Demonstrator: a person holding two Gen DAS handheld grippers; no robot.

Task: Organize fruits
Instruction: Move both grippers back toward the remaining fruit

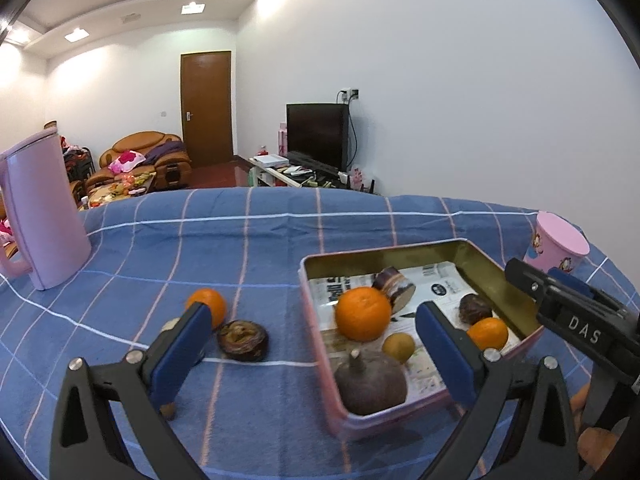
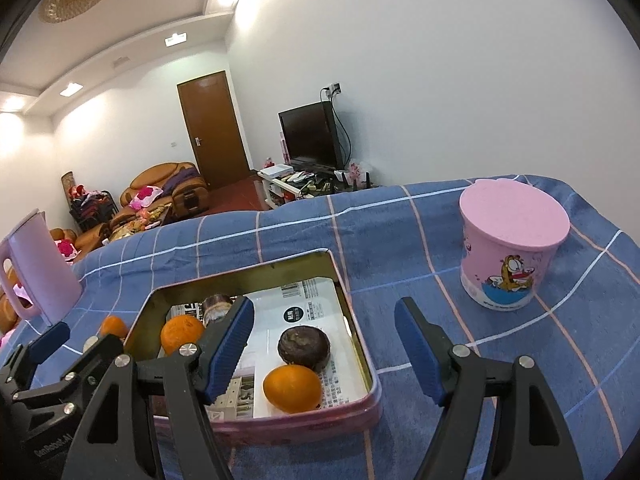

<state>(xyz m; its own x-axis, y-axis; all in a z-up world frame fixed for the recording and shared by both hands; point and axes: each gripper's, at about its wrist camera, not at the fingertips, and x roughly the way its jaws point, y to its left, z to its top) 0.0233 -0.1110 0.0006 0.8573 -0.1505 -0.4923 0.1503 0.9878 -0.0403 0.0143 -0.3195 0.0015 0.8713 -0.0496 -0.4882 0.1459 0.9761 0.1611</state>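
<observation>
Here, the pink tin [image 1: 500, 354] sat ahead of both grippers, holding oranges and dark fruits. The left gripper [image 1: 316, 354] tilted downward with jaws wide apart and empty, an orange [image 1: 212, 304] and a dark fruit [image 1: 243, 340] on the cloth just beyond its left finger. The right gripper [image 2: 324, 354] also angled down, jaws apart, nothing between them, over the tin's near right corner.

The room is being lit brightly by recessed ceiling lights [image 1: 193, 8], whose glare is being thrown onto the white walls. Edges are being bowed and darkened by fisheye distortion; soft shadows are being cast.
</observation>
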